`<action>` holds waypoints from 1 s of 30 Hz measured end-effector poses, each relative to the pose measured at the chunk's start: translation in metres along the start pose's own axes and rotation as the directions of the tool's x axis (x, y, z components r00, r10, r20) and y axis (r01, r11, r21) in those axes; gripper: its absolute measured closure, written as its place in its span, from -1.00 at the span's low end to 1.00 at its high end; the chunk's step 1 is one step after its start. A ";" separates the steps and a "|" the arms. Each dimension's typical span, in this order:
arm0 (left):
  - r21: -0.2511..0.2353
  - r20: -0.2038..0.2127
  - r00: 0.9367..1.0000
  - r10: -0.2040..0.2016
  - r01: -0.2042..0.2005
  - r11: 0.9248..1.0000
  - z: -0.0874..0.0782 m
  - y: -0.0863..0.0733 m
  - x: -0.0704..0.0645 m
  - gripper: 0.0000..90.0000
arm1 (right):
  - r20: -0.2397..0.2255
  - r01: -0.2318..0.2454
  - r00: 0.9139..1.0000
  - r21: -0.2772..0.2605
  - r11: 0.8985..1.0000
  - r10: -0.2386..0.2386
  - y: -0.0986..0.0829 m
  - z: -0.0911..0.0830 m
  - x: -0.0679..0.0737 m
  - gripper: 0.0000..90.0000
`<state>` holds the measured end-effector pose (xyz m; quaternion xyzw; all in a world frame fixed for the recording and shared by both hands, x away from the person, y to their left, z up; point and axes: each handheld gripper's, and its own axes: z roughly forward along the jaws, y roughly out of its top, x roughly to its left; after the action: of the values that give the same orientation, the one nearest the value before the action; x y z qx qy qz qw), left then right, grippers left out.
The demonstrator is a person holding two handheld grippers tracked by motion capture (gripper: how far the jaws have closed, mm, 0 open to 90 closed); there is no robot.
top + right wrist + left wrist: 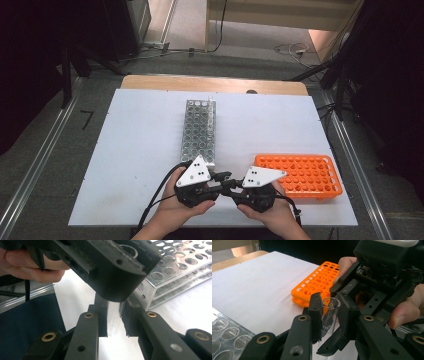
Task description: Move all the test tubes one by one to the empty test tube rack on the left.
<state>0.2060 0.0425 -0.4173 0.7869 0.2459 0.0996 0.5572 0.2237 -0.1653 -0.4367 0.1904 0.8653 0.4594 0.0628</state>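
Note:
A clear glass test tube [331, 305] is held just above the table's front edge, where both grippers meet tip to tip. In the left gripper view my left gripper [330, 301] is shut on the tube, whose open mouth faces the camera. My right gripper [113, 306] is also shut on the tube [113, 323], gripping its lower part. In the high view the left gripper [223, 176] and right gripper [234, 184] touch noses between the two racks. The tube itself is too small to make out there.
A metal tube rack [199, 130] stands lengthwise at the middle of the white table [140, 150], just beyond the left gripper. An orange tube rack [300, 175] lies at the front right, close to the right hand. Both racks look empty.

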 end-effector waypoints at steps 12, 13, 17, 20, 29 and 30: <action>-0.015 -0.009 1.000 -0.011 0.011 1.000 -0.002 0.002 0.003 0.67 | -0.016 -0.012 1.000 -0.004 1.000 0.012 -0.001 -0.001 -0.004 0.51; -0.017 -0.015 1.000 -0.013 0.013 1.000 -0.003 0.003 0.004 0.67 | -0.024 -0.017 1.000 -0.006 1.000 0.017 -0.002 -0.001 -0.005 0.46; -0.027 -0.030 0.999 -0.017 0.016 1.000 -0.007 0.007 0.008 0.67 | -0.026 -0.020 0.999 -0.018 1.000 0.020 -0.003 -0.005 -0.006 0.12; -0.038 -0.040 0.999 -0.019 0.017 0.999 -0.010 0.010 0.012 0.67 | -0.007 -0.028 1.000 -0.031 0.999 0.027 -0.004 -0.009 -0.008 -0.08; -0.066 -0.072 0.997 -0.035 0.031 0.997 -0.014 0.017 0.026 0.67 | 0.037 -0.066 0.997 -0.068 0.996 0.068 -0.007 -0.025 -0.021 -0.50; -0.069 -0.078 0.996 -0.036 0.031 0.997 -0.014 0.018 0.029 0.67 | 0.049 -0.067 0.996 -0.067 0.996 0.070 -0.008 -0.027 -0.023 -0.56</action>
<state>0.2294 0.0640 -0.3987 0.7587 0.2775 0.1299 0.5749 0.2349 -0.1990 -0.4291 0.2296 0.8410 0.4841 0.0752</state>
